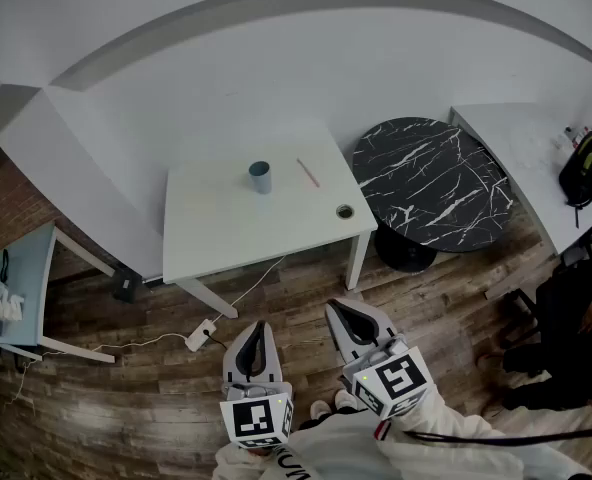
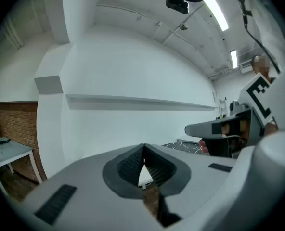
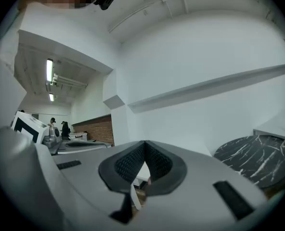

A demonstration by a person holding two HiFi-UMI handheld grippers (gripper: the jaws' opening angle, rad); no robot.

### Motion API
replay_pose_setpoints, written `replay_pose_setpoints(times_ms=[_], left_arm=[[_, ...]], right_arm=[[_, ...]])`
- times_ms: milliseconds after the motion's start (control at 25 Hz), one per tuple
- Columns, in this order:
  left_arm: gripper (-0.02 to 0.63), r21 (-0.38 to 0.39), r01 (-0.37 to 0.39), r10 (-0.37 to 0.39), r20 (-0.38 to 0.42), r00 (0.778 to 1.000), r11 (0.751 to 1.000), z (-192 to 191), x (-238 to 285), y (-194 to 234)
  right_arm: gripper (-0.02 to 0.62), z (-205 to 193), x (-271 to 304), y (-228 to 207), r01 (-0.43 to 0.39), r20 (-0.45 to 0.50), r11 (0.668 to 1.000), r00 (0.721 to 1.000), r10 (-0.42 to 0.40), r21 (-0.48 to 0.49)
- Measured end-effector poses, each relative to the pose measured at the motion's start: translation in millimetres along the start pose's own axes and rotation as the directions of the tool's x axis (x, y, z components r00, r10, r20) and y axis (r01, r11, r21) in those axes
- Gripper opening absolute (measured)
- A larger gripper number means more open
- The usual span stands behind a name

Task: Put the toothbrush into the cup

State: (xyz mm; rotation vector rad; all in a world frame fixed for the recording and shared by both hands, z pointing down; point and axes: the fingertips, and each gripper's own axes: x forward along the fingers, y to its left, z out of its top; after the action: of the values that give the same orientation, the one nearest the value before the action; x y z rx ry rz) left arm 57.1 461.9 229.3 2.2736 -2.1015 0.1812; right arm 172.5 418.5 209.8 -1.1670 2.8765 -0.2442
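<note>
The cup (image 1: 260, 176), a small blue-grey cylinder, stands upright a little above the middle of the head view, on a smooth white square table (image 1: 226, 238). The toothbrush (image 1: 308, 172), a thin pink stick, lies flat and slanted on the same table just right of the cup, not touching it. Near the table's lower right corner sits a small dark ring (image 1: 345, 211); what it is I cannot tell. Further right stands a round table (image 1: 431, 183) with a glossy black top veined in white. The floor (image 1: 126, 408) is brown wood planks, and a white power strip (image 1: 200, 335) with a thin cord lies on it below the white table.

Both claws are at the bottom of the frame, well apart from the table. The left claw (image 2: 143, 147) has smooth grey shells and black ribbed pads; its tips meet with nothing between them. The right claw (image 3: 145, 143) is built the same and is likewise closed and empty.
</note>
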Motion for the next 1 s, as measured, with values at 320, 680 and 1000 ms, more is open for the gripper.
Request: replay_pose_setpoints(times_ms=[320,680,1000], left_arm=[[0.011,-0.014,-0.003,0.003,-0.009,1.0,1.0,-5,6,14],[0.011,-0.012,-0.008,0.008,-0.032,0.999,1.0,-10,14,23],[0.009,0.0,-0.012,0.012,-0.03,0.999,1.0,-5,23,13]], right_arm=[[0.003,-3,14,-2,0.012,-0.007,1.0,1.0,-0.012,0.0],[0.004,-4,25,-1,0.005,-0.008,1.0,1.0,-0.004,0.005],[0.003,0,25,-13,-0.011,0.005,1.0,1.0,0.011,0.01]])
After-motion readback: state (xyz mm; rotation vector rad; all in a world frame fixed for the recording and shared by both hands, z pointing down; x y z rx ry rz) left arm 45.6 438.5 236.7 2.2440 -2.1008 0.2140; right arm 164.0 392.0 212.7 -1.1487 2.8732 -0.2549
